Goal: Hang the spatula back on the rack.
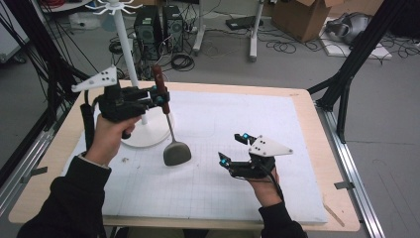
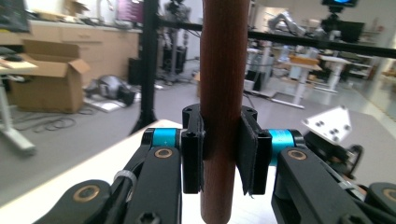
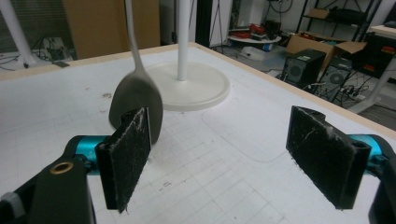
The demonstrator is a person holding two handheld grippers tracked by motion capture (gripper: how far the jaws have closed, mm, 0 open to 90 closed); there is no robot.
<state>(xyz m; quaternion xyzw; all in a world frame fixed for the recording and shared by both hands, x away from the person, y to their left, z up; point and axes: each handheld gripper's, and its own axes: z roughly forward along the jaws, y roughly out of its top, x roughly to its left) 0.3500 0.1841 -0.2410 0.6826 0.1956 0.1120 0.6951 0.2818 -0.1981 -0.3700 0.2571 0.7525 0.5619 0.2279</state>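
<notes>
High view: nearest, at five o'clock on the table (image 1: pixel 307 148), the right gripper (image 1: pixel 232 148) sits with jaws spread and nothing between them. At ten o'clock the left gripper (image 1: pixel 159 96) pinches the spatula (image 1: pixel 171 130) by its wooden handle, blade hanging above the mat. Behind stands the white rack (image 1: pixel 130 74). Probably hanging comes next: keep the handle upright and lift slowly toward a hook.

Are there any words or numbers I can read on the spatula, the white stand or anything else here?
No, there is nothing to read here.
The spatula, held by the left gripper: plain wood and metal, no writing.
The white stand: bare.
The white mat: just thin grid lines.
The cardboard box at the back: any print is too small and blurred to read.
</notes>
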